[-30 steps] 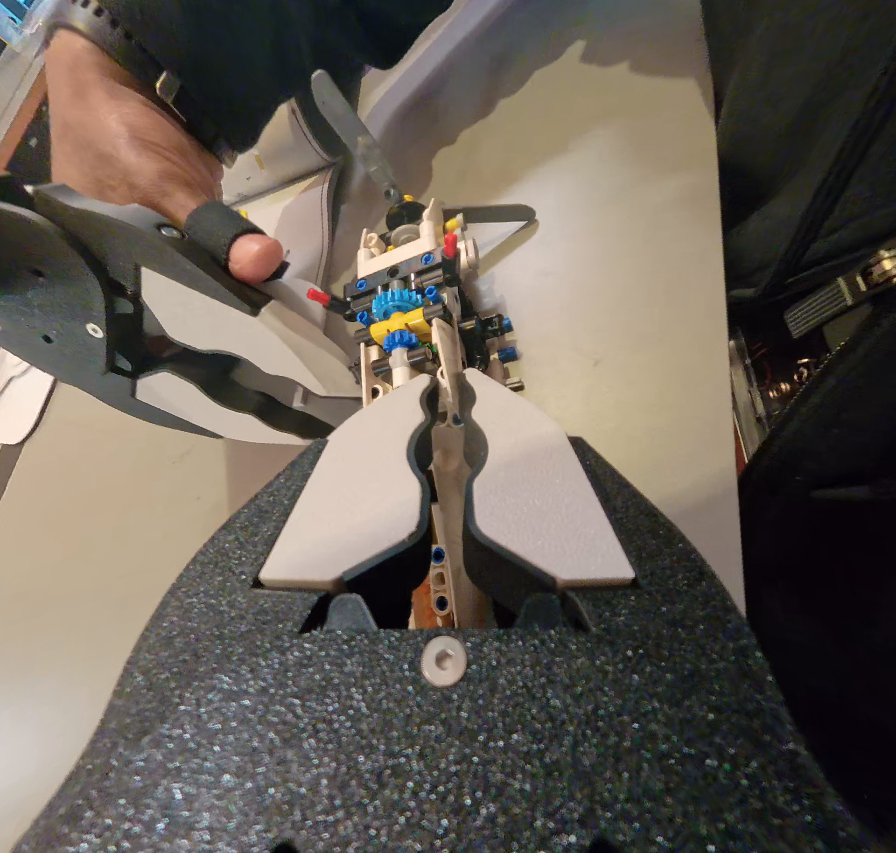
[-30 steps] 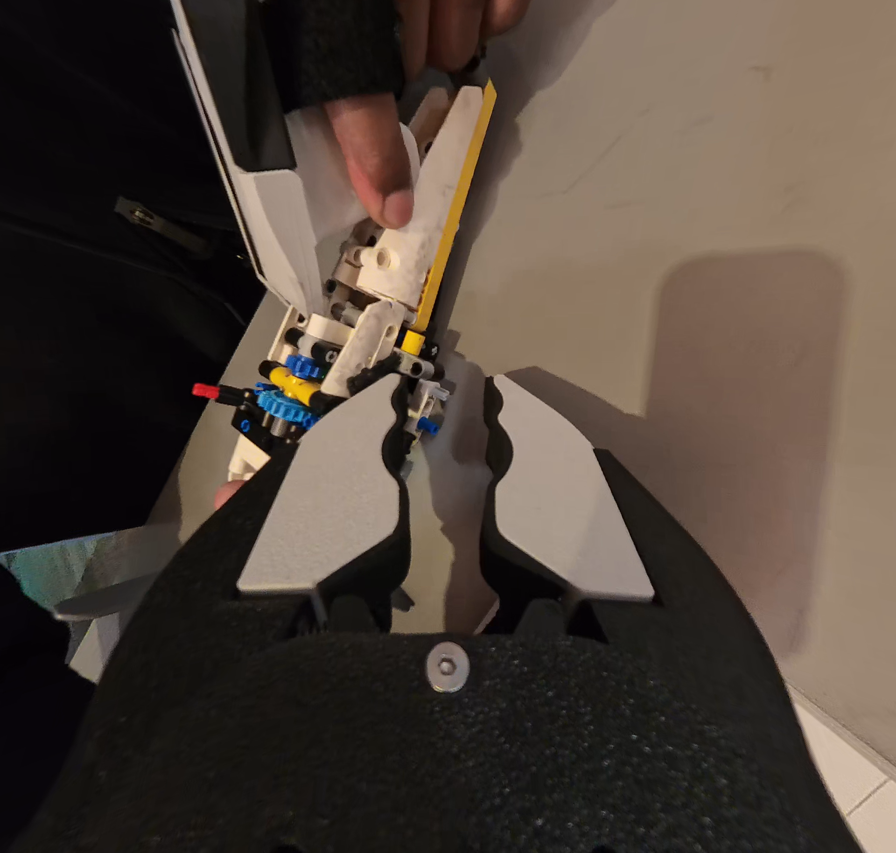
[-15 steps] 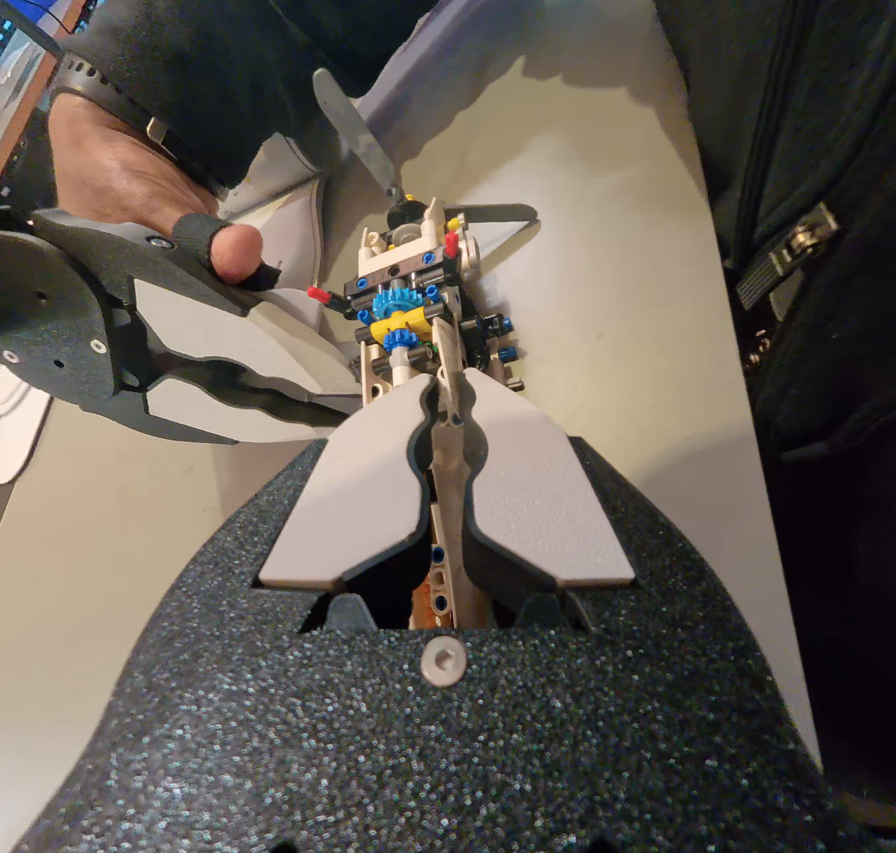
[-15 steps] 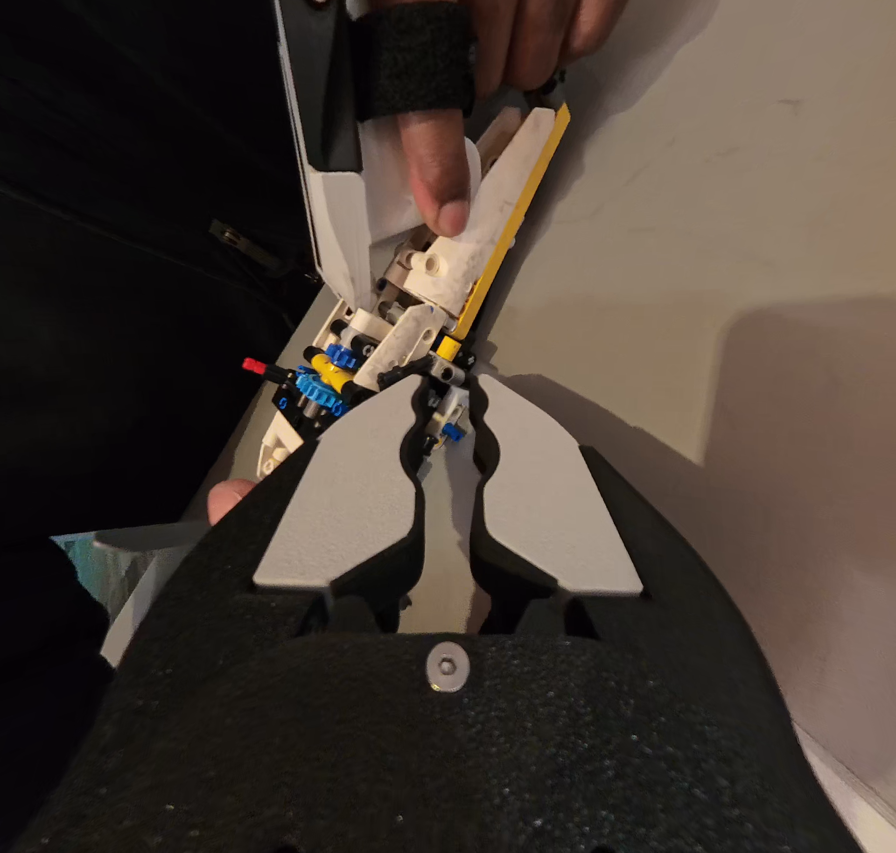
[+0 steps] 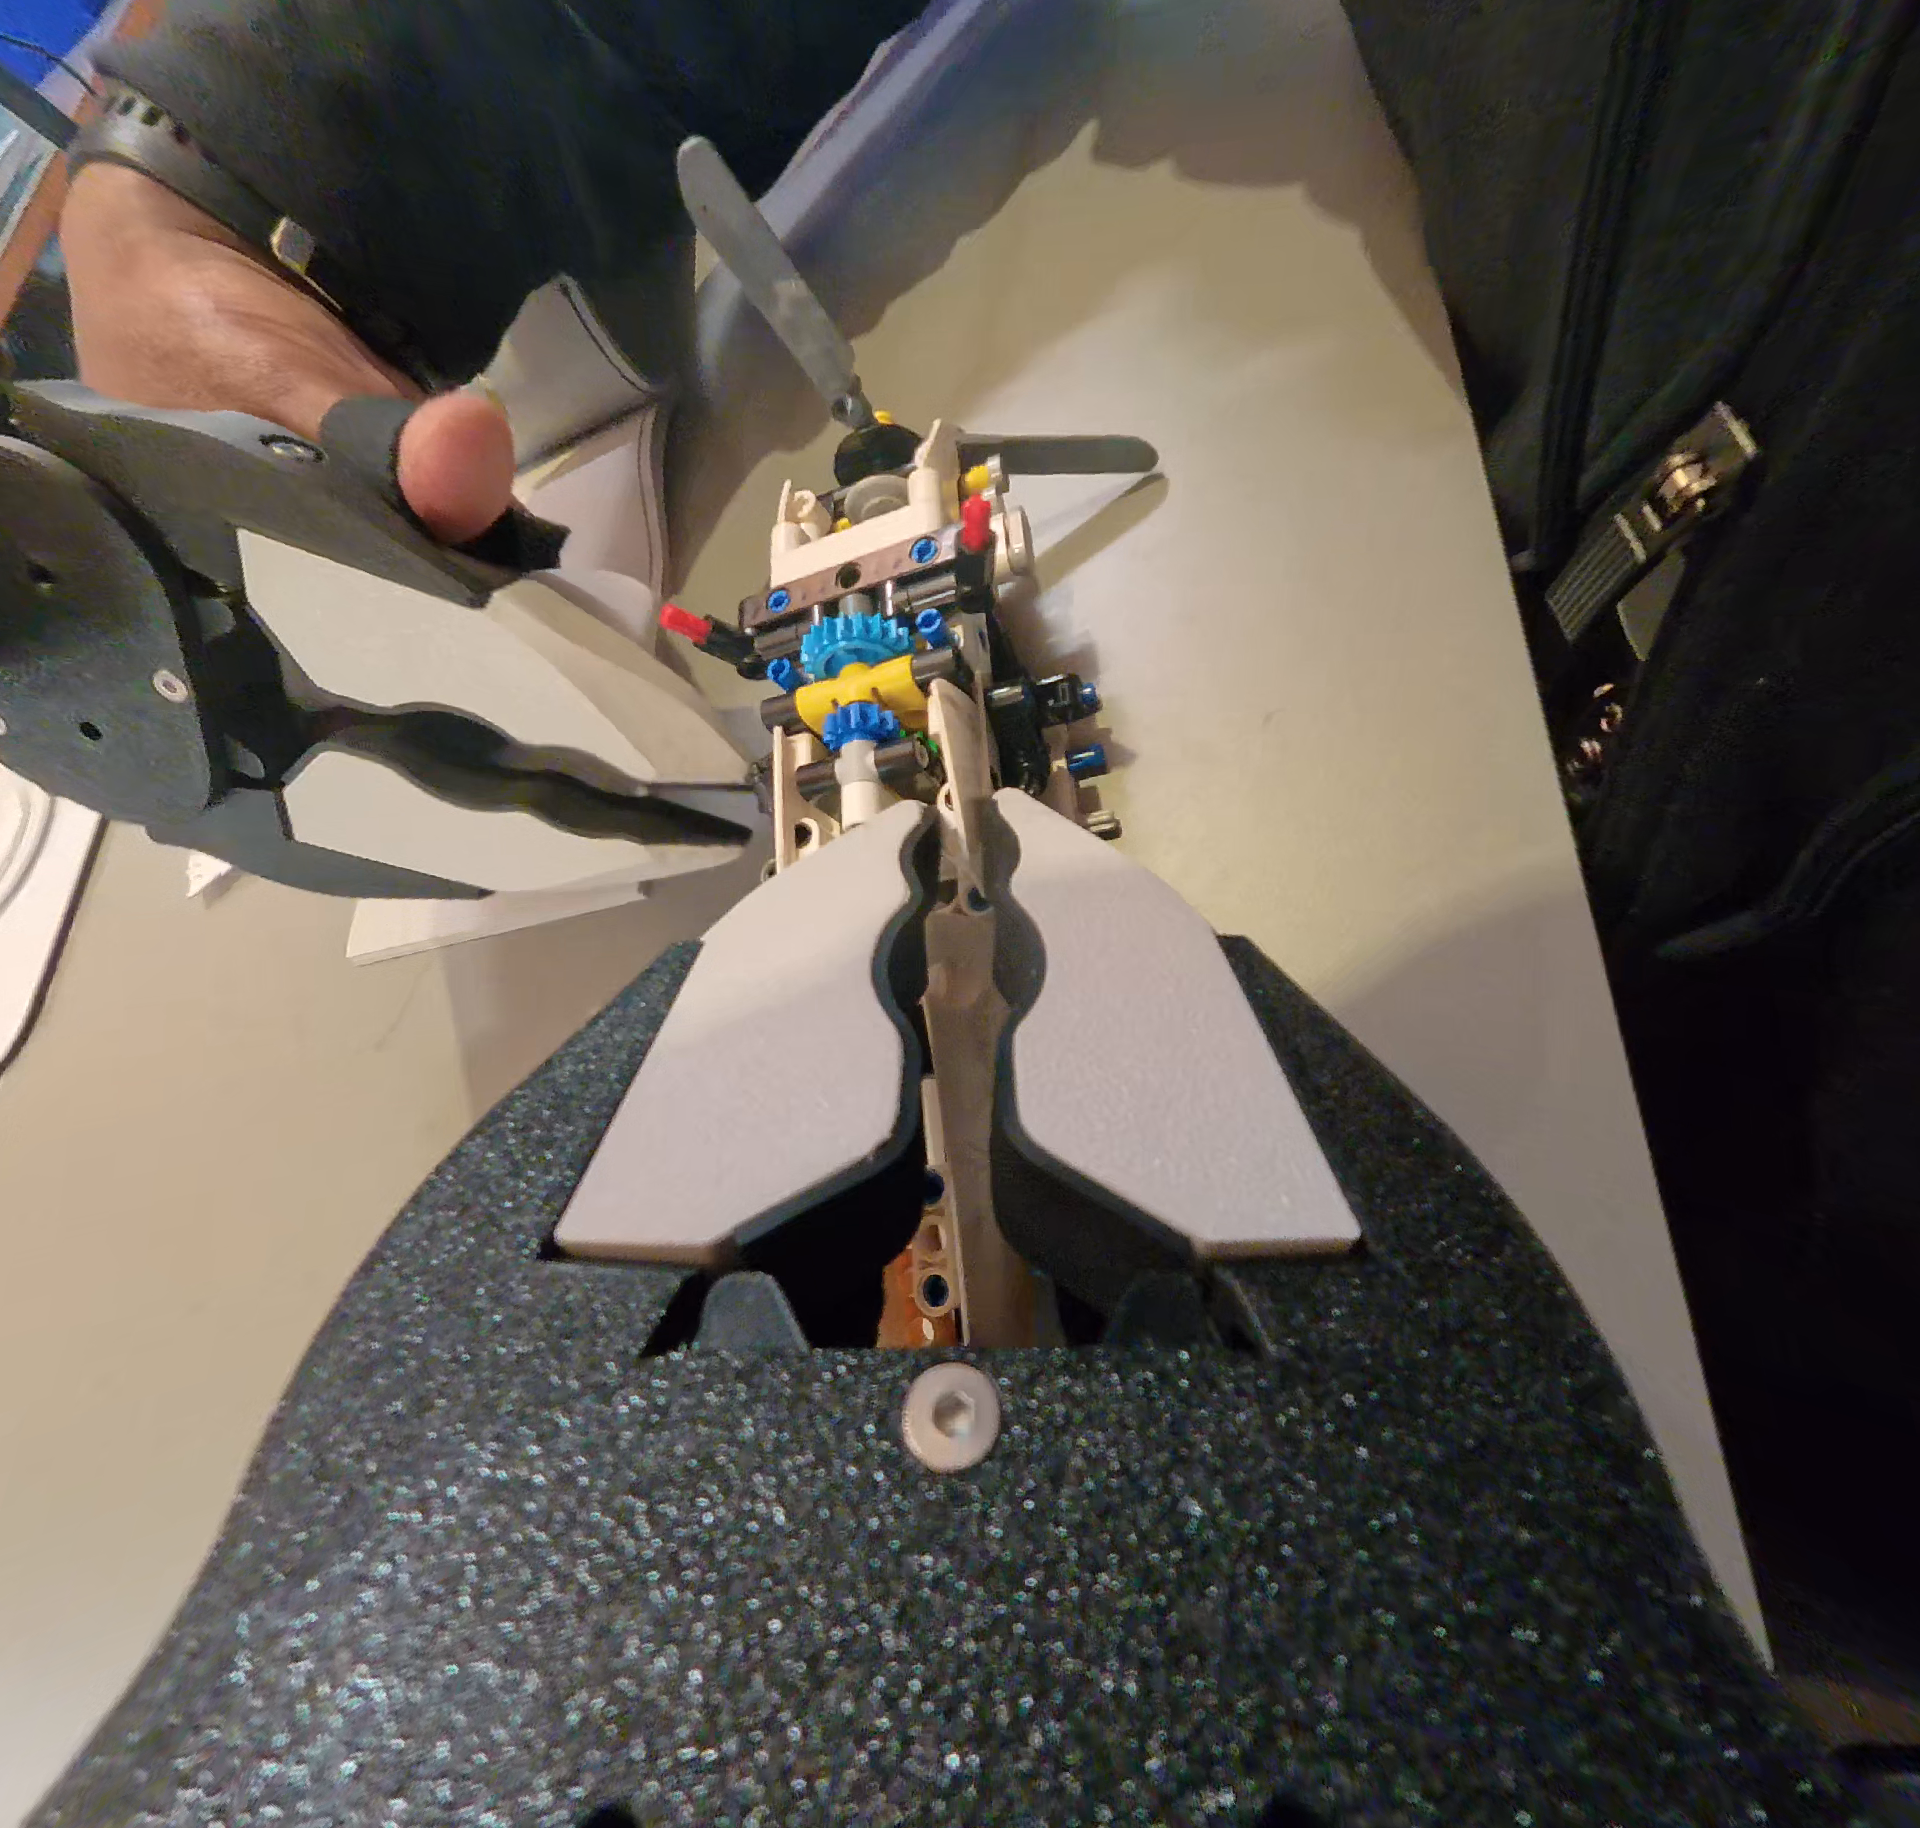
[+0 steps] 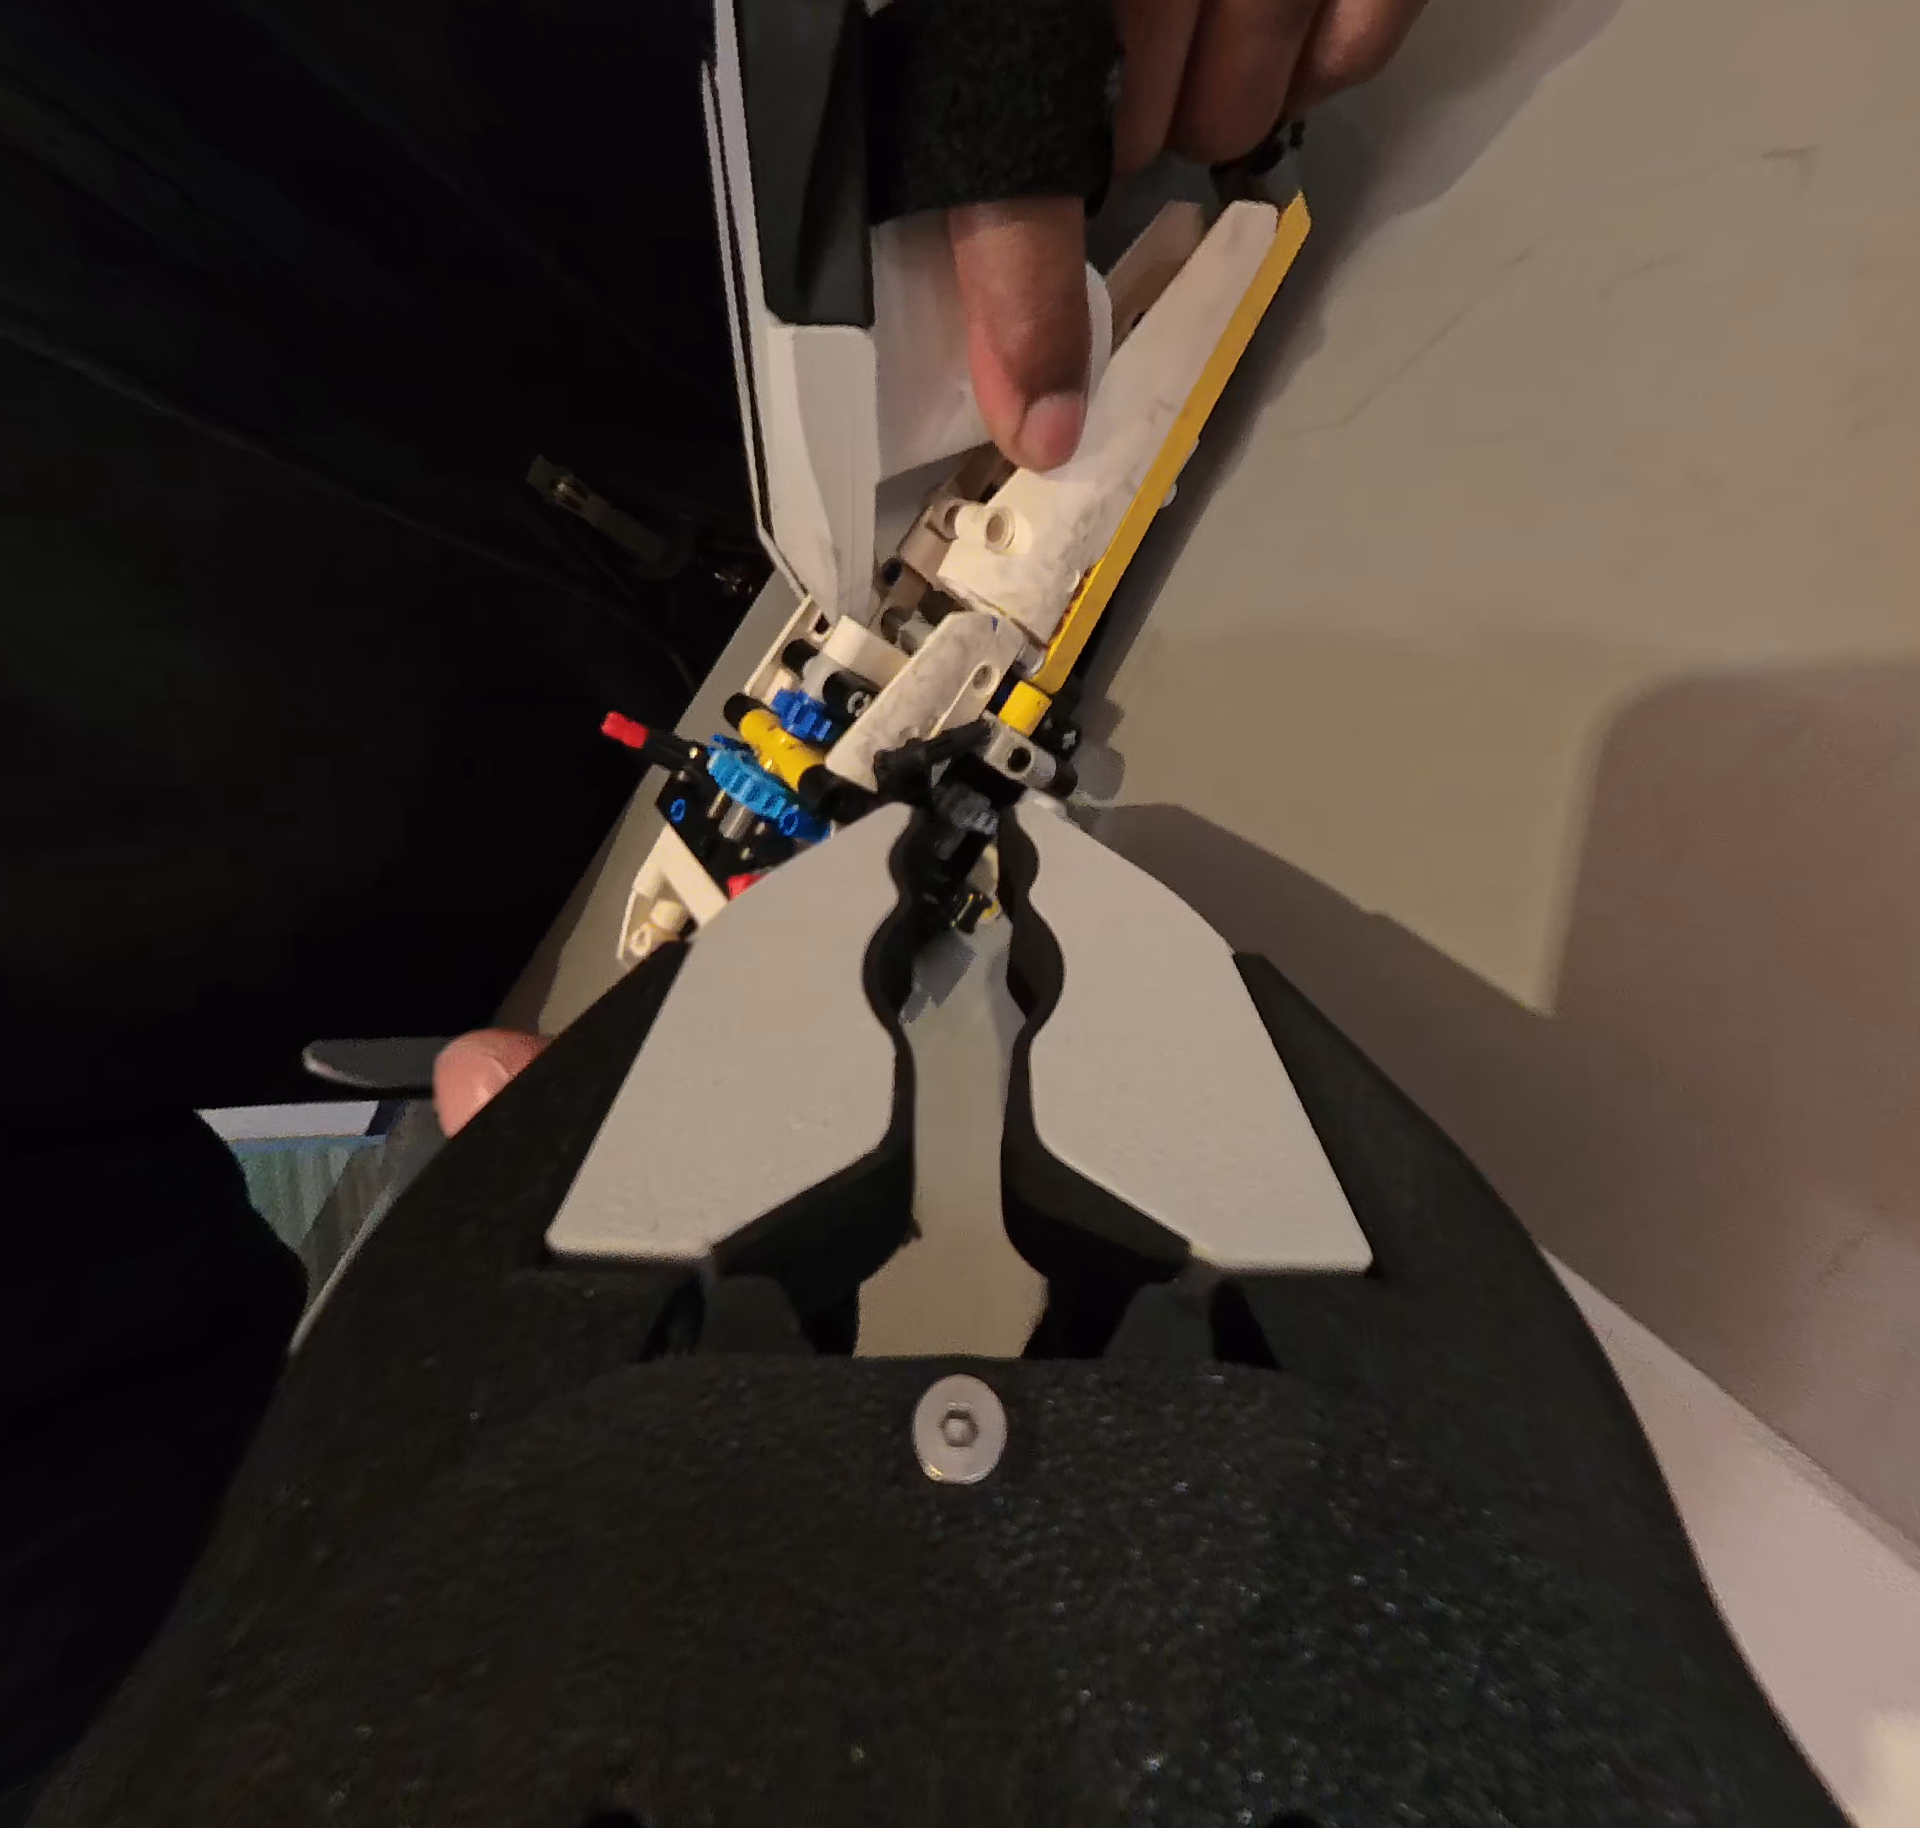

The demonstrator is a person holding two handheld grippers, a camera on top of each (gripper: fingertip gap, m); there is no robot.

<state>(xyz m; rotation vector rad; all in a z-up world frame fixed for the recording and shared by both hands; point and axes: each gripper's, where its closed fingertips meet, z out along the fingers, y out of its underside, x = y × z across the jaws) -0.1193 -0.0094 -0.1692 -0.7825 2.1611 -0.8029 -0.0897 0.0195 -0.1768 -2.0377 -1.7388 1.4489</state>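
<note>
Both grippers on the brick model (image 5: 873,656)
Left gripper (image 5: 961,848) clenched on its white beam; right gripper (image 6: 951,833) clenched on a black piece at the model's side, above the worktop (image 5: 1299,635).

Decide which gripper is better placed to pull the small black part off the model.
Right gripper, probably: its jaws close on the black part; the left gripper grips the model's beige beam.

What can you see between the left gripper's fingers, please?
A beige beam of the brick model runs between the left gripper's fingers, which close on it. Deeper in, an orange piece shows; the rest is covered.
</note>
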